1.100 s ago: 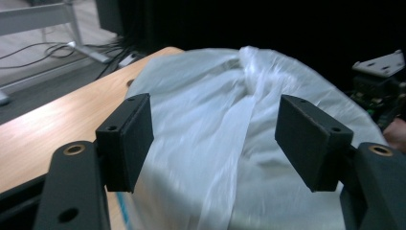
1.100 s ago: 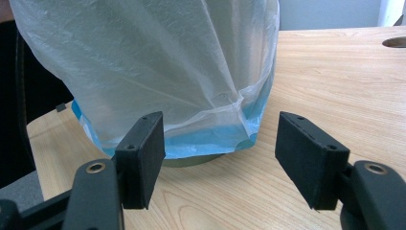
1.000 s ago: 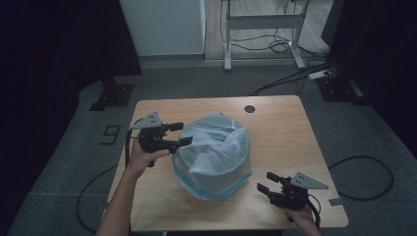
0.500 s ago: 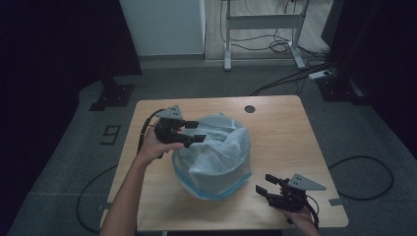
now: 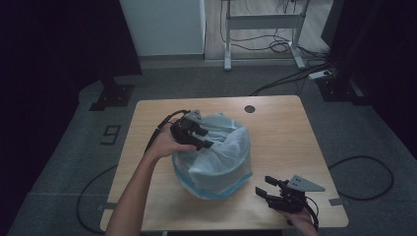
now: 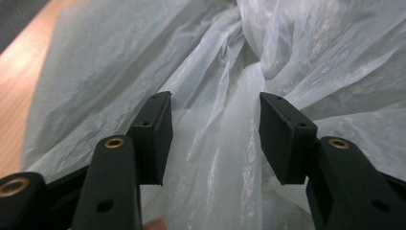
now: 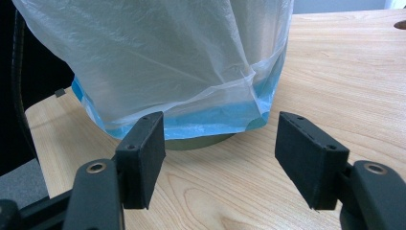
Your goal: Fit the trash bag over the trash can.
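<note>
Wooden table [image 5: 285,132], light grain, bearing all items below. Round bin [image 7: 201,142] near table centre, lined with translucent plastic bag [image 5: 221,157] draped over rim and down the outside; blue band at hem of bag; contents of bin hidden by crumpled film. Left gripper [image 5: 199,137] at upper left rim of bin, over the bunched bag, jaws apart, a fold of film lying between them in the left gripper view [image 6: 213,139], not pinched. Right gripper [image 5: 268,189] low on table just right of bin's near side, apart from bin, jaws wide apart, pointed at bin's base and bag hem [image 7: 220,158]. Small dark round hole [image 5: 250,108] in tabletop beyond bin.
</note>
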The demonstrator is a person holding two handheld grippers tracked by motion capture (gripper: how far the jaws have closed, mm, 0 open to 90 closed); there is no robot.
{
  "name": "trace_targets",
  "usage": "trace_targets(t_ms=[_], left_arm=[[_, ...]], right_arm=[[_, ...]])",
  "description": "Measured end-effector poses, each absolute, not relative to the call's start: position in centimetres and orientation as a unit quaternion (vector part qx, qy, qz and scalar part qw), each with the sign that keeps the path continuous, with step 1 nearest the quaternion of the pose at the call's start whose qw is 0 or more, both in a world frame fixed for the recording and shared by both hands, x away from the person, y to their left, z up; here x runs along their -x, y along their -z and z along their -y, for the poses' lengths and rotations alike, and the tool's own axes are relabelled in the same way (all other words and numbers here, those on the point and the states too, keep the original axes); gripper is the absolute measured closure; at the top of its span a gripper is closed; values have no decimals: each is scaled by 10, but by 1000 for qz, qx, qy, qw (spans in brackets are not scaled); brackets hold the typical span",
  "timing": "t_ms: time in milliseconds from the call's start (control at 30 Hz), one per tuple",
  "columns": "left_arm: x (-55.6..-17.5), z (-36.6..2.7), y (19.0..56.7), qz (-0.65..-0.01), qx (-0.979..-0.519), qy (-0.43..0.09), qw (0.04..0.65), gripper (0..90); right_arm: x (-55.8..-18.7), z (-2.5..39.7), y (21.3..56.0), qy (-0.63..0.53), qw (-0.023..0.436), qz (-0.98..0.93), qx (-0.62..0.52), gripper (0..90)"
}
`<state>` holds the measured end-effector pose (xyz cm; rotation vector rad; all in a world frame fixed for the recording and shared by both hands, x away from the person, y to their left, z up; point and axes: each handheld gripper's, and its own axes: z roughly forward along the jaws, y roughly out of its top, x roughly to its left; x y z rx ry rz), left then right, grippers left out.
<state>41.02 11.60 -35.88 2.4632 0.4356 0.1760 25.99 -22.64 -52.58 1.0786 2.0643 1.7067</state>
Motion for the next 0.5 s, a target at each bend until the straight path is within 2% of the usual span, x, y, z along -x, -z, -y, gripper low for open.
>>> trace_targets(t_ms=[300,500], left_arm=[[-413,-98,369,-163,-955,-80,235,483],[-412,-102,365,-169,-950,-82,248,454]], right_arm=[[-260,227,526,-585,125,-711,-370,343],[-260,229,527,-583,125,-711,-372,342]])
